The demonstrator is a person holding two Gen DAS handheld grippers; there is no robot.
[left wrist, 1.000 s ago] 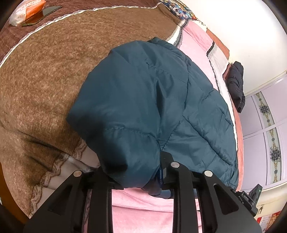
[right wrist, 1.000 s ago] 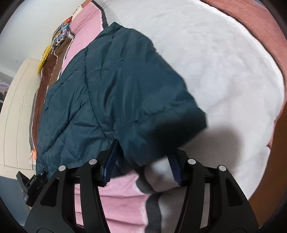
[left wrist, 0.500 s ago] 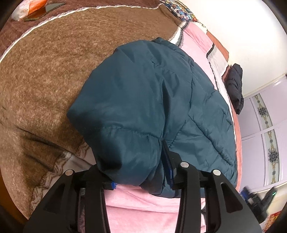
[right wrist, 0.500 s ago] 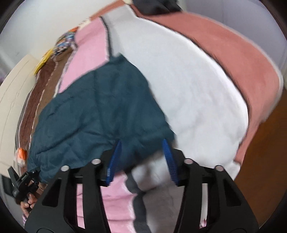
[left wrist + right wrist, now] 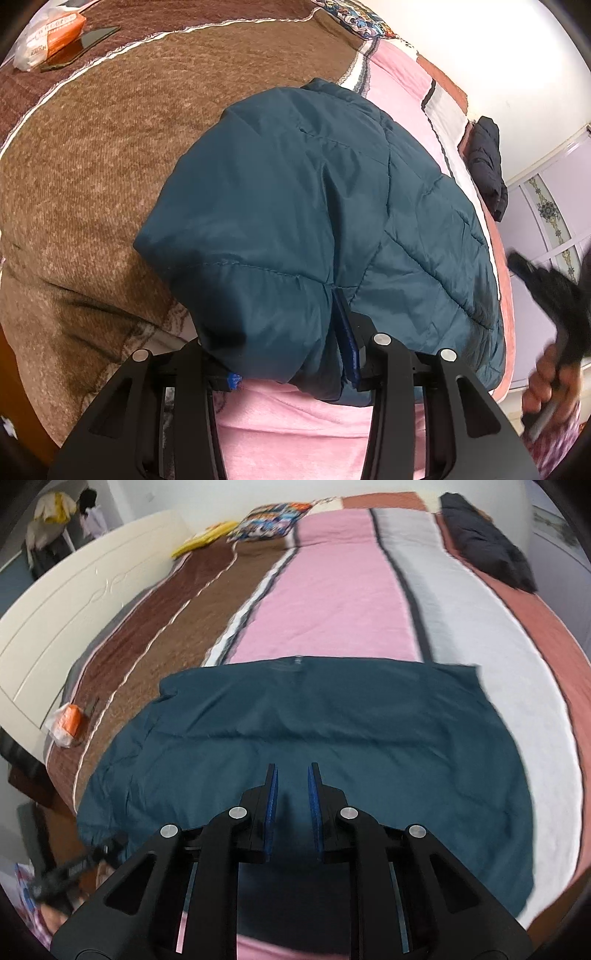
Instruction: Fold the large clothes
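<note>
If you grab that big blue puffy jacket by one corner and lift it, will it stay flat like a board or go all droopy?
Probably droopy. The teal quilted jacket already sags and creases over the striped blanket, so it looks soft, not stiff. Its puffy stitched panels suggest it is light for its size. The smooth shell might slip a little in the tongs.

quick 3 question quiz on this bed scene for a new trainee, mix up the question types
1. True or false: the teal jacket lies across the pink stripe of the bed cover.
2. What lies on the rust stripe by the wall? A a shoe, B a black garment, C a book.
3. Which colour of stripe is the orange packet on?
Key: 1 true; 2 B; 3 brown.
</note>
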